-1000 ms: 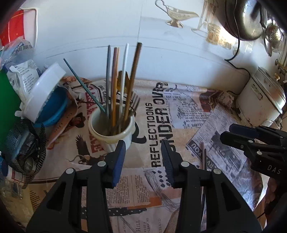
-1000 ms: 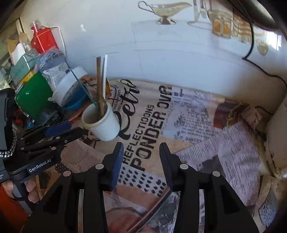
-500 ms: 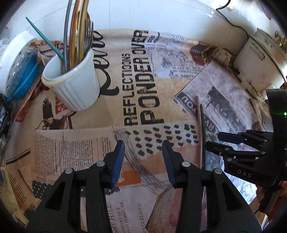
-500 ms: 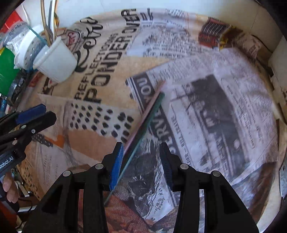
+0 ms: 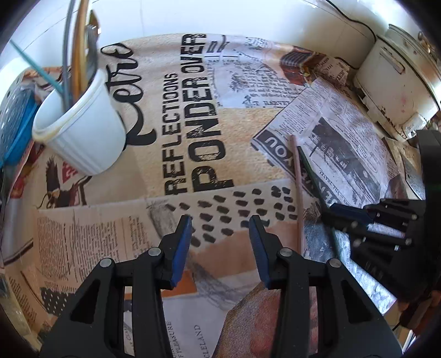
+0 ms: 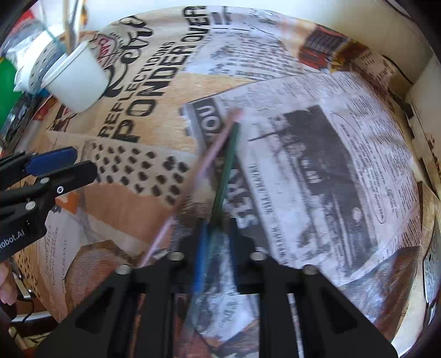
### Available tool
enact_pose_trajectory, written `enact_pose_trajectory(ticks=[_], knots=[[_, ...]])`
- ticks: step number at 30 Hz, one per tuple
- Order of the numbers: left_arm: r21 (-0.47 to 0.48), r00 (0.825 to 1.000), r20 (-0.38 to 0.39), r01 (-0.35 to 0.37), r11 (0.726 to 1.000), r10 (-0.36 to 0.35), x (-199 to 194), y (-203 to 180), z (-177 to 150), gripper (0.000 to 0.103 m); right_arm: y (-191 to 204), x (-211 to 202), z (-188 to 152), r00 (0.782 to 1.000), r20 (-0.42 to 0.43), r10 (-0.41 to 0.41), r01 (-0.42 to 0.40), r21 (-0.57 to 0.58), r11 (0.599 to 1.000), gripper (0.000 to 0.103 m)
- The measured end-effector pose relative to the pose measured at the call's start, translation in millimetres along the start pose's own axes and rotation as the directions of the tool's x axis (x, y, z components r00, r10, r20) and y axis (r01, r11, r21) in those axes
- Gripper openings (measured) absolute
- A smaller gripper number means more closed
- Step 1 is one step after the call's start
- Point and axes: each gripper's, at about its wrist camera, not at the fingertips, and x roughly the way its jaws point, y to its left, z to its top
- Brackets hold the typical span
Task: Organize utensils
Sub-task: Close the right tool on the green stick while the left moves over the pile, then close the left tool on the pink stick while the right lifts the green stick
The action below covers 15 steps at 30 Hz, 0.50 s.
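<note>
A white ribbed cup [image 5: 82, 137] [image 6: 80, 82] at the far left holds several sticks and a fork [image 5: 80, 55]. Two loose sticks lie side by side on the printed cloth: a pink one [image 5: 297, 187] [image 6: 215, 148] and a green one [image 5: 311, 173] [image 6: 228, 159]. My right gripper [image 6: 217, 228] [image 5: 333, 212] points steeply down, and its jaws are closing, pinching the near end of the green stick. The pink stick lies just left of them, untouched. My left gripper [image 5: 220, 223] [image 6: 82, 162] hovers open over the dotted patch, with nothing between its pads.
A white rice cooker [image 5: 397, 77] stands at the back right with a black cable [image 5: 352, 16] behind it. A blue strainer with a white lid [image 5: 16, 110] and a green item [image 6: 5, 82] crowd the left edge. A white wall backs the table.
Both grippers dropped toward the cloth and tilted down. The right jaws went from open to closed on the green stick. The left jaws stayed the same width.
</note>
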Motion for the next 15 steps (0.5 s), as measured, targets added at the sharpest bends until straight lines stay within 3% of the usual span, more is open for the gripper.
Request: enact_pose_trajectory(ticks=[10, 15], knots=[[0.004, 0.999, -0.031, 0.035, 0.999, -0.035, 11.9, -12.7, 6.6, 0.042, -22.5, 5.7, 26.2, 0.999, -0.009, 0.041, -0.041, -0.001, 0.999, 0.014], [0.020, 0.999, -0.032, 0.036, 0.999, -0.035, 15.0, -22.4, 13.1, 0.042, -23.9, 6.7, 28.3, 0.999, -0.004, 0.053, -0.053, -0.008, 0.999, 0.012]])
